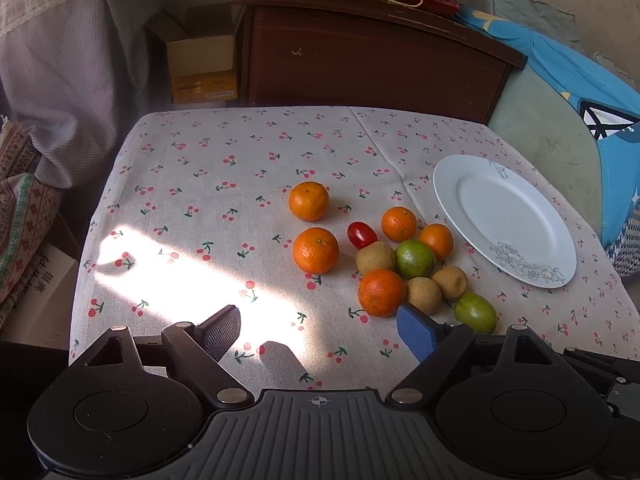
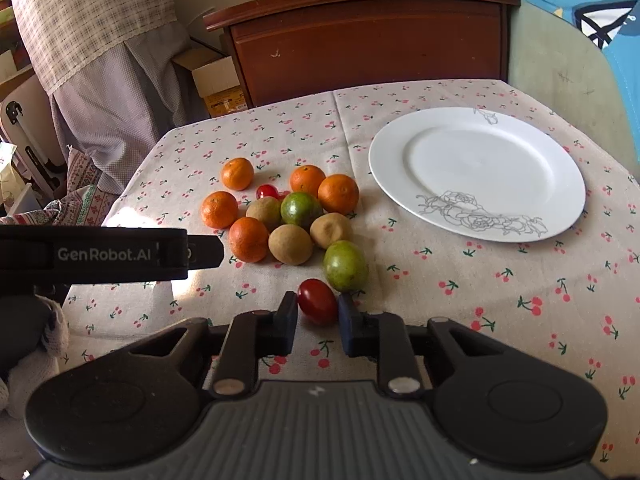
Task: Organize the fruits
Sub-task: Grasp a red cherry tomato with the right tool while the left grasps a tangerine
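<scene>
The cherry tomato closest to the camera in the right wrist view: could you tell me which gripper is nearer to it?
Right. The right gripper has its fingers on both sides of that cherry tomato; the left gripper hovers farther left, beside the oranges.

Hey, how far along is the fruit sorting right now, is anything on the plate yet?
Nothing looks done: the white plate holds no fruit. In hand: the right gripper brackets a red cherry tomato, though whether the pads touch it I cannot tell. The left gripper is open and holds nothing. Left: the oranges, green fruits, brown fruits and second tomato sit on the tablecloth.
</scene>
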The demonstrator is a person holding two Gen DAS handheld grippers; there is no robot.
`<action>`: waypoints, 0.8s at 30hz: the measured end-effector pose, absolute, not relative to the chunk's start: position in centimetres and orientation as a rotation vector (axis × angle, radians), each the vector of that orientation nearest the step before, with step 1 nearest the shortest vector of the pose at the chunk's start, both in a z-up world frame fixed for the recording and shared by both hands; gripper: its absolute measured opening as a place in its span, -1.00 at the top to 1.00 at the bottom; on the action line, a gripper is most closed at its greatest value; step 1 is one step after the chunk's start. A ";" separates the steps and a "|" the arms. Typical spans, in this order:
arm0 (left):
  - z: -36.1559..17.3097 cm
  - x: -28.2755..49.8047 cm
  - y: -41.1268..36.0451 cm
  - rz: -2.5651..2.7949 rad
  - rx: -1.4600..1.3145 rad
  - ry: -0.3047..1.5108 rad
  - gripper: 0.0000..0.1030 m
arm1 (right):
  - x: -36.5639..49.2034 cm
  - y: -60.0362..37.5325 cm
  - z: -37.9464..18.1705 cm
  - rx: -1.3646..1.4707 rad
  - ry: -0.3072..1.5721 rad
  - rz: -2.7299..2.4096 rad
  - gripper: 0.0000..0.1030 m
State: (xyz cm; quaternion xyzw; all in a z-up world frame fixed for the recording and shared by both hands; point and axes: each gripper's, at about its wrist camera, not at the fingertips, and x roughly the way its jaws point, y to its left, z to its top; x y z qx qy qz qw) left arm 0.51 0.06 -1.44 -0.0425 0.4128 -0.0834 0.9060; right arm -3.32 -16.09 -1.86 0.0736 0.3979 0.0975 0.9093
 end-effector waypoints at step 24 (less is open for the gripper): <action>-3.1 2.1 -1.8 -0.297 -0.112 0.829 0.17 | -3.5 -17.3 -1.8 0.173 0.846 0.152 0.61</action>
